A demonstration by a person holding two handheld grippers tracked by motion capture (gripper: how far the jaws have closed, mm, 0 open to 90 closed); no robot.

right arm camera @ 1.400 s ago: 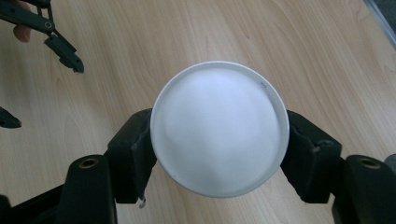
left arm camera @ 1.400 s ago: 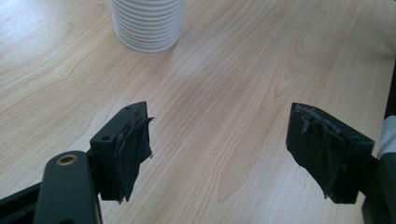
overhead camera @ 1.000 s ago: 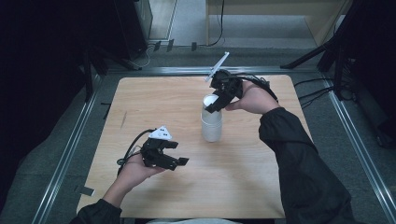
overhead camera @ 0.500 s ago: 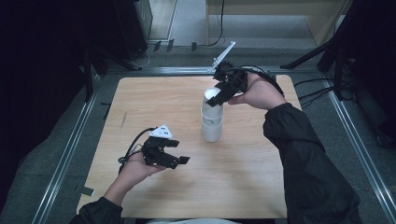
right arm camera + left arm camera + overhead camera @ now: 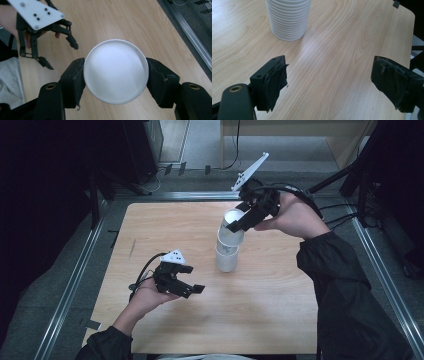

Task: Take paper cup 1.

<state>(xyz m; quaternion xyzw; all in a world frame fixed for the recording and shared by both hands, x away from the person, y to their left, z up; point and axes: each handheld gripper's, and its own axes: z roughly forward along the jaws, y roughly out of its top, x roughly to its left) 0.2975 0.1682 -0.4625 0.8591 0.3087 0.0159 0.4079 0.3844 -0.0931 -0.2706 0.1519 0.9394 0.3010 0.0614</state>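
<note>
My right gripper (image 5: 239,223) is shut on the rim of a white cup (image 5: 230,231) and holds it tilted above a second white cup (image 5: 226,258) that stands mid-table. In the right gripper view, both pads of the right gripper (image 5: 116,75) press on the white cup (image 5: 116,71), seen from above. Whether its base still sits in the lower cup I cannot tell. My left gripper (image 5: 194,279) hovers low near the front left; its jaws have just been opening, with nothing between them. In the left gripper view, the left gripper (image 5: 329,82) faces the ribbed lower cup (image 5: 288,18).
The wooden table (image 5: 165,230) has a metal rail (image 5: 75,280) along its left side and another rail (image 5: 385,275) on the right. Cables lie on the floor behind it. The left gripper (image 5: 61,53) shows farther off in the right gripper view.
The right gripper has lifted the upper cup higher and away from the lower cup. The left gripper's jaws stand wider apart; that hand has stayed in place.
</note>
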